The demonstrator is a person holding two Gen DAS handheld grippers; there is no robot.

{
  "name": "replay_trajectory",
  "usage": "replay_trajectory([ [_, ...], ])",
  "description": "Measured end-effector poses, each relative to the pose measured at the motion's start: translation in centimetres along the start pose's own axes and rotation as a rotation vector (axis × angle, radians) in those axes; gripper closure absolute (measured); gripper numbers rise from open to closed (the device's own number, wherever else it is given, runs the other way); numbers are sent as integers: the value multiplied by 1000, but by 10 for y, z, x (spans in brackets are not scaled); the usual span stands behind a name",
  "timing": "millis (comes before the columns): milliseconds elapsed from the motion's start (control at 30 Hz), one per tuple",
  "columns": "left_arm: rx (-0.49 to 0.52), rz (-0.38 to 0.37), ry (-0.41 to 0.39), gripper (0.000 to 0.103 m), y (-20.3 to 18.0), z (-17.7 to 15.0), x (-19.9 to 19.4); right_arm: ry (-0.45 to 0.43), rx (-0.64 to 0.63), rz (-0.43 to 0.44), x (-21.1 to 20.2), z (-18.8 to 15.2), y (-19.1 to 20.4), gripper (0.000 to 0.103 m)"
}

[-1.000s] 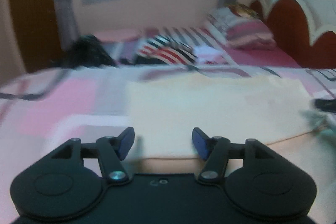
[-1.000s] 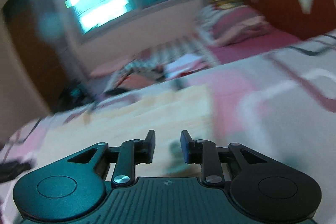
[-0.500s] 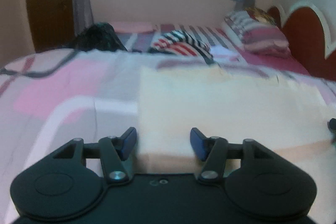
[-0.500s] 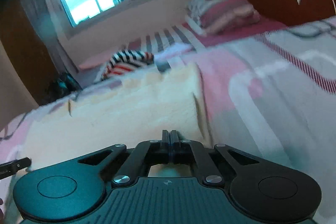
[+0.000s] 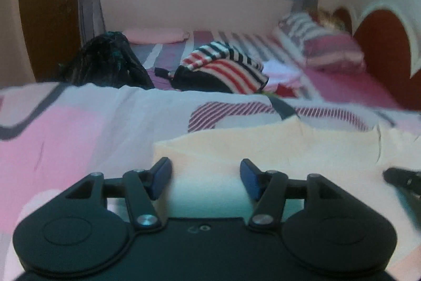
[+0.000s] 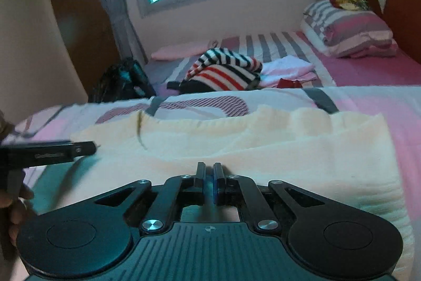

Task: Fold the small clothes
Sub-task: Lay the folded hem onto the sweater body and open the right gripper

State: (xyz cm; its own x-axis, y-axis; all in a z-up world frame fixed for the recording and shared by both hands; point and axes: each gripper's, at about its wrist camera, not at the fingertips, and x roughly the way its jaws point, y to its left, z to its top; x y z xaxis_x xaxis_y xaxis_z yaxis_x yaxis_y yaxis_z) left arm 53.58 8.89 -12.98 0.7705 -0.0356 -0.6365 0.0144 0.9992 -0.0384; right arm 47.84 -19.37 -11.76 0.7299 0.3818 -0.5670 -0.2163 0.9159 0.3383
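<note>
The cream garment (image 5: 263, 146) lies spread flat on the pink patterned bed (image 5: 79, 128). We hold our left tongs (image 5: 205, 179) at its near left edge, jaws opening with fabric between them, unpressed; our right tongs (image 6: 209, 179) are clamped on its near edge.

Cream garment (image 6: 263, 146), pink-grey patterned bedspread (image 5: 65, 138), red-white-navy striped top (image 6: 223, 73)

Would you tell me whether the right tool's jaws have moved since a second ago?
Yes: the right tool has closed, pinching the cream garment's near edge; earlier its jaws stood apart.
</note>
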Motion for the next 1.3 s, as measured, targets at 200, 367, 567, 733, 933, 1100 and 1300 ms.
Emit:
replay_trajectory([
  [200,84,32,-65,47,-30,3,-30,-33,10,5,-17,2,6,101],
  [367,198,-67,-62,43,-89,-14,-47,4,-17,53,-16,2,27,100],
  [567,166,68,-5,30,-40,-31,-52,-33,54,-156,-52,-5,-44,101],
  [733,108,105,-4,44,-19,-31,-67,-36,146,-202,-77,-5,-91,101],
  [933,189,40,-11,39,-59,-43,-81,-42,-30,-126,-94,-18,-37,101],
  [1100,135,57,23,38,-55,-46,-84,27,-33,-162,-91,-30,-31,101],
  [1300,136,74,61,33,-46,-54,-87,73,-37,-165,-93,-39,-42,101],
])
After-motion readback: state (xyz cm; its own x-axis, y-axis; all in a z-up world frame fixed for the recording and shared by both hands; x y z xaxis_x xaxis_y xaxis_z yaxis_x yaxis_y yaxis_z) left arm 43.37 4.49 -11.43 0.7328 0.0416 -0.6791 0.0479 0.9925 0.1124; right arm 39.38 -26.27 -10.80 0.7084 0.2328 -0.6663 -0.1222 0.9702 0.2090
